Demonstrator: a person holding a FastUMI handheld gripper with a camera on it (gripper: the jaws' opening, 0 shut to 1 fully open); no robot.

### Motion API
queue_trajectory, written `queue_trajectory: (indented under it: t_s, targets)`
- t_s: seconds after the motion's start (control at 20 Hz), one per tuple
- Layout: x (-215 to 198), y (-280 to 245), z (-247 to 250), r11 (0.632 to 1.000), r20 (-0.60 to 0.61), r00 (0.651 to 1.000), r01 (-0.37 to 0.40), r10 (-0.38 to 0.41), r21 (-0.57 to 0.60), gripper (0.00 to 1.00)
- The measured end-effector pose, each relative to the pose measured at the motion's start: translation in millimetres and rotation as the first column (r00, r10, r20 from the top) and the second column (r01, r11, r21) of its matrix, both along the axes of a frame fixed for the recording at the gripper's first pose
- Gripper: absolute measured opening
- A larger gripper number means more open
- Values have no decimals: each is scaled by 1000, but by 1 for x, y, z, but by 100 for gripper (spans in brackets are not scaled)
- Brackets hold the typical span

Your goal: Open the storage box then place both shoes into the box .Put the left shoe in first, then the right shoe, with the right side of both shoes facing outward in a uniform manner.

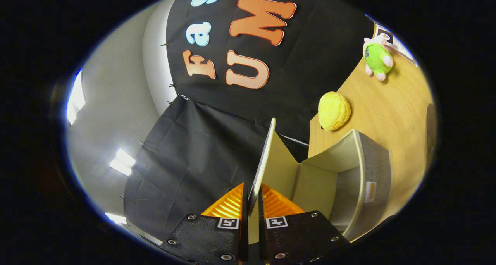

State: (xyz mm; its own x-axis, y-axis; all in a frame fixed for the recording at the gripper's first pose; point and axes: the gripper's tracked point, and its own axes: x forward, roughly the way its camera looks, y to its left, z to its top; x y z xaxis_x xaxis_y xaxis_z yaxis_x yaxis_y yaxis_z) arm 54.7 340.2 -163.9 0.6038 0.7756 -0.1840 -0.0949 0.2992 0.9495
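I saw the gripper (252, 197) clamped on the lid (267, 156) of the storage box (348, 179), both fingers pressing its thin edge. Right of the lid, the box interior lay open, its floor cut off. Beyond the box sat a yellow toy (334, 110) and green plush (378, 57) on the table (387, 106).

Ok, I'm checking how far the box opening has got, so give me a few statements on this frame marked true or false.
1. The gripper is shut on the storage box's lid. True.
2. The lid lies flat over the storage box. False: it is swung up, and the inside shows.
3. A shoe sits inside the box. False: no shoe shows in the part of the inside that can be seen.
4. A yellow plush toy lies on the wooden table beyond the box. True.
5. The green plush toy touches the box. False: it lies well beyond it.
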Motion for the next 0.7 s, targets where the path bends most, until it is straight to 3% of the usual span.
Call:
queue_trajectory:
  t_s: [0.25, 0.4, 0.5, 0.7]
  targets:
    - [1, 52, 9, 999, -12, 1000, -7, 7, 33, 10]
    - [8, 68, 7, 998, -40, 998, 46, -44, 35, 13]
    - [3, 84, 9, 998, -36, 998, 45, -44, 40, 18]
    - [-11, 120, 1, 1000, -34, 999, -29, 30, 10, 37]
